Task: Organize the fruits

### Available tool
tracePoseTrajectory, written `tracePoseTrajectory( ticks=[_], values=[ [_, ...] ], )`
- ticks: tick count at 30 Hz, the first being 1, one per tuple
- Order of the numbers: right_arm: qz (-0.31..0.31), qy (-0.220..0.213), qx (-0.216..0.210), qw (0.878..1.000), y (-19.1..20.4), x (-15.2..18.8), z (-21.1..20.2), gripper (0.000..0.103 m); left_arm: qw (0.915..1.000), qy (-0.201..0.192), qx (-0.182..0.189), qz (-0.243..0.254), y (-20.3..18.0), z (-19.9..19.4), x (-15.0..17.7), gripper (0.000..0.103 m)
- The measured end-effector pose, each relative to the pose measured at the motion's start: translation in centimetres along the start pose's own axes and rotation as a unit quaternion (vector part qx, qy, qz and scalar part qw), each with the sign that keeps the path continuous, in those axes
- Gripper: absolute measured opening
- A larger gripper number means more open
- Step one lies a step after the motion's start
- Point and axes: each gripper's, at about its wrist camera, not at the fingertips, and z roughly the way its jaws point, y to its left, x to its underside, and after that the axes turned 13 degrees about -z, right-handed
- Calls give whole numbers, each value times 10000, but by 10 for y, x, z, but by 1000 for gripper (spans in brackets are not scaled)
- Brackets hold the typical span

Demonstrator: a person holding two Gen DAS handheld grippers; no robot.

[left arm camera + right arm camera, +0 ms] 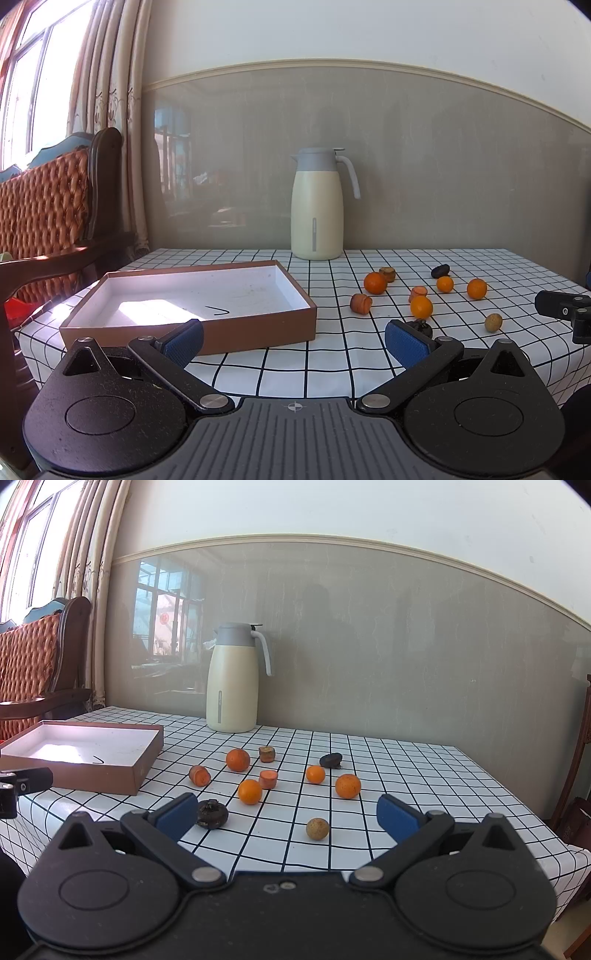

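Several small oranges (250, 791) lie scattered on the checked tablecloth with carrot pieces (200, 775), a yellowish-brown round fruit (317, 828) and dark wrinkled fruits (211, 813). A shallow brown box (192, 302) with a white inside holds nothing, left of the fruit. My left gripper (293, 341) is open at the table's front edge, its left finger in front of the box. My right gripper (288, 819) is open above the near edge, with the yellowish fruit lying beyond its fingertips. In the left wrist view the same oranges (421, 306) lie at right.
A cream thermos jug (317, 205) with a grey lid stands at the back against the wall. A wooden chair (55, 221) with an orange cushion is left of the table. Another chair's edge (580, 775) shows at far right.
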Motion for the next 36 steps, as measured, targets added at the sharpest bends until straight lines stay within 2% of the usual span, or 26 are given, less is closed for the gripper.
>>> tracePoseTrajectory(
  ticks=[14,19,21,24,29,31,32,36],
  values=[
    [42,-14,28,10000,-1,-1,-2,97,10000,-4,-41,-11,-1,-1,1,103],
    [6,111,-112,9999,-6,-5,7,97,9996,133,180,-144,0,11,-5,103],
    [-7,162,-99,9998,-9,-7,15,95,9996,107,198,-151,-3,19,-7,103],
    [-27,308,-108,9995,-12,-8,33,83,9996,89,248,-43,-14,34,-8,103],
    [-61,478,-101,9988,-15,-2,60,82,9987,180,457,148,-39,60,-3,103],
    [-21,557,-63,9984,-17,1,70,78,9980,255,520,239,-51,71,1,91],
    [1,615,-49,9981,-19,3,75,77,9976,355,516,299,-56,79,4,80],
    [81,752,-102,9971,-24,9,93,71,9953,653,632,327,-72,101,16,79]
  ],
)
